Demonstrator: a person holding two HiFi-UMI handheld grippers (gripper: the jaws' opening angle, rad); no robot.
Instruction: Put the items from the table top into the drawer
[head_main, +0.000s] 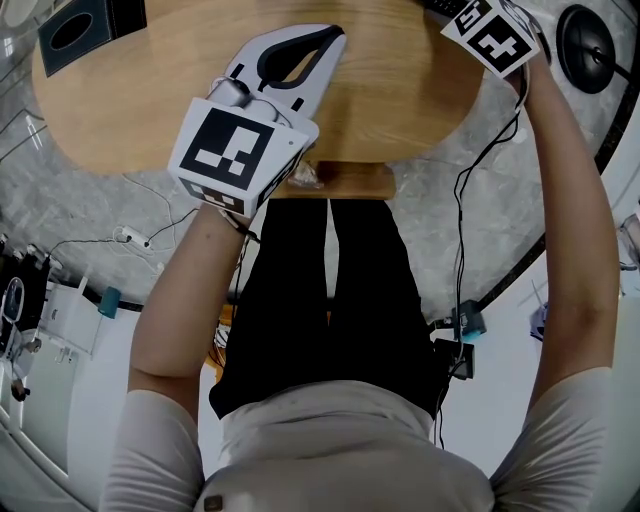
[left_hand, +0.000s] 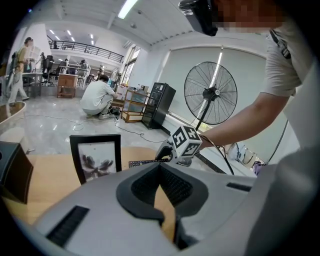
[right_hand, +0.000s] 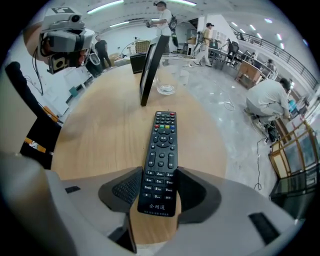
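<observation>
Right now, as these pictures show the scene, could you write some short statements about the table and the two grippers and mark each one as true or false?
1. The remote control lies between the jaws of the right gripper. True.
2. The left gripper holds the picture frame. False: its jaws are together with nothing between them, and the frame stands apart from it on the table.
3. The picture frame lies flat on the table. False: it stands upright.
4. The remote control rests on the wooden table with its buttons facing up. True.
</observation>
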